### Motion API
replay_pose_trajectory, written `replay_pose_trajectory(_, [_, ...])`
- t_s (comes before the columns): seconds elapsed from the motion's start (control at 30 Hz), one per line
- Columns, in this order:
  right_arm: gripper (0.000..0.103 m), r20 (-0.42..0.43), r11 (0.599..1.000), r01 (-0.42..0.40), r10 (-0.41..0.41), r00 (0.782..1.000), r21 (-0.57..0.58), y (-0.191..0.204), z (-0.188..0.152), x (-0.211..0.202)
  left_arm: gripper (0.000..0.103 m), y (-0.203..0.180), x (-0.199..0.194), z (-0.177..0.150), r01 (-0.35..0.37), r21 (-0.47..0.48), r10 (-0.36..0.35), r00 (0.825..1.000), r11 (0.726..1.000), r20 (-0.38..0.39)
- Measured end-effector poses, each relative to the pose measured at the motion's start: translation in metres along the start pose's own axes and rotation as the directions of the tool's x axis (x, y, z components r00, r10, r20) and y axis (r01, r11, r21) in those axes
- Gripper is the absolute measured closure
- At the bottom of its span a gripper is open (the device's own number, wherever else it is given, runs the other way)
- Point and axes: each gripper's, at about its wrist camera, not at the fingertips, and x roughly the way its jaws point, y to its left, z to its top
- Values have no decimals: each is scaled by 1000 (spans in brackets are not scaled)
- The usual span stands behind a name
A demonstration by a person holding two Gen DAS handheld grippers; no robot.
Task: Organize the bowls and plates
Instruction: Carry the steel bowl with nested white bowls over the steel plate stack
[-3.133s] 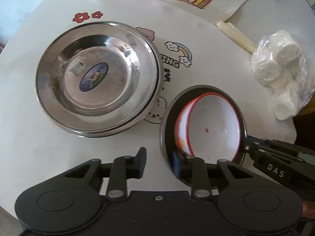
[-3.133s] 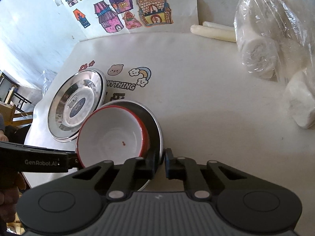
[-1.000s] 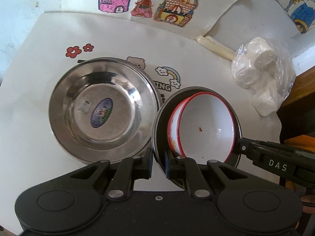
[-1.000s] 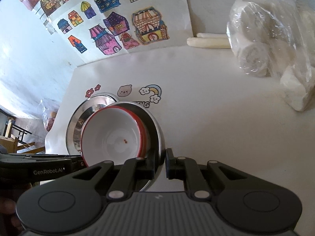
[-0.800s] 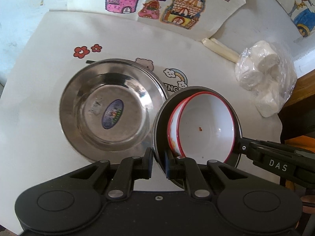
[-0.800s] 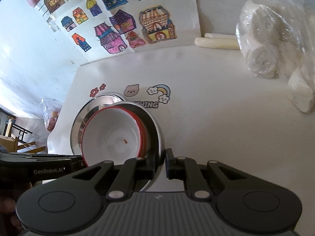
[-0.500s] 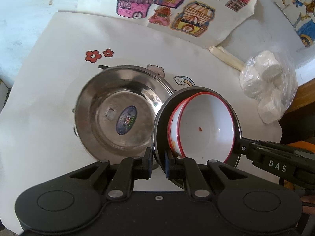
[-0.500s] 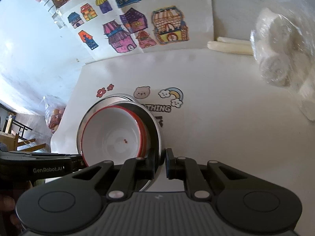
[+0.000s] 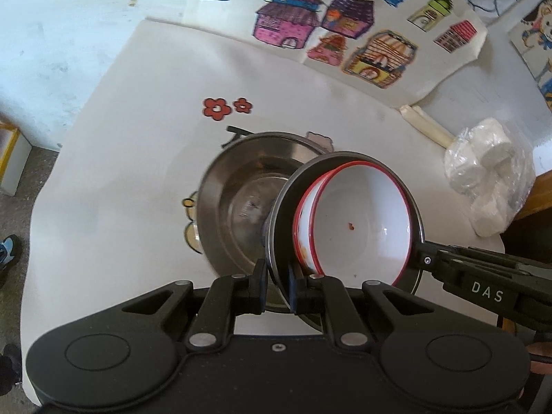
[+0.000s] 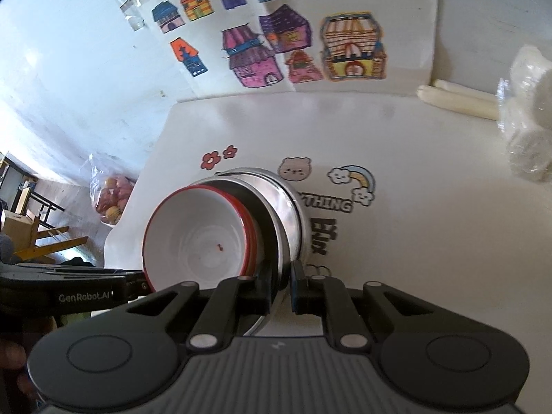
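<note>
Carrying a steel plate point(image 9: 281, 214) with a red-rimmed white bowl point(image 9: 358, 220) nested in it, both tools hold the load in the air above the stack of steel plates point(image 9: 238, 186) lying on the desk point(image 9: 114, 179) near its left edge. The left tool point(image 9: 276, 281) is closed almost fully, its pads pinching the carried plate's near rim; the right tool point(image 10: 281, 284) is likewise nearly closed on the opposite rim of the same plate point(image 10: 276, 238). Neither touches the bowl point(image 10: 200, 238), which merely rests inside.

Risks, judged from this pose: the bowl appears to sit off-centre toward one side, so any tilt during lowering could let it slide or tip out. Thin-rim pinches on smooth steel may slip if the two tools drift apart or twist unequally. Lowering off-centre could make the plate land askew on the stack. A bag of white rolls point(image 9: 486, 179) lies well apart, toward the right edge.
</note>
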Motion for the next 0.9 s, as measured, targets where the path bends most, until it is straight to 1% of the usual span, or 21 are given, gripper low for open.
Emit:
replay_pose_trajectory(0.3, [91, -14, 1000, 1, -1, 1000, -6, 15, 4, 14, 93, 19, -1, 10, -4, -15, 4, 1000, 1000, 2])
replay_pose_trajectory(0.5, [91, -12, 1000, 8, -8, 1000, 4, 20, 9, 17, 93, 21, -3, 21, 2, -8, -2, 1000, 1000, 1])
replay_pose_trajectory(0.9, [90, -26, 999, 8, -7, 1000, 43, 22, 11, 32, 93, 30, 7, 32, -10, 18, 11, 999, 1000, -39])
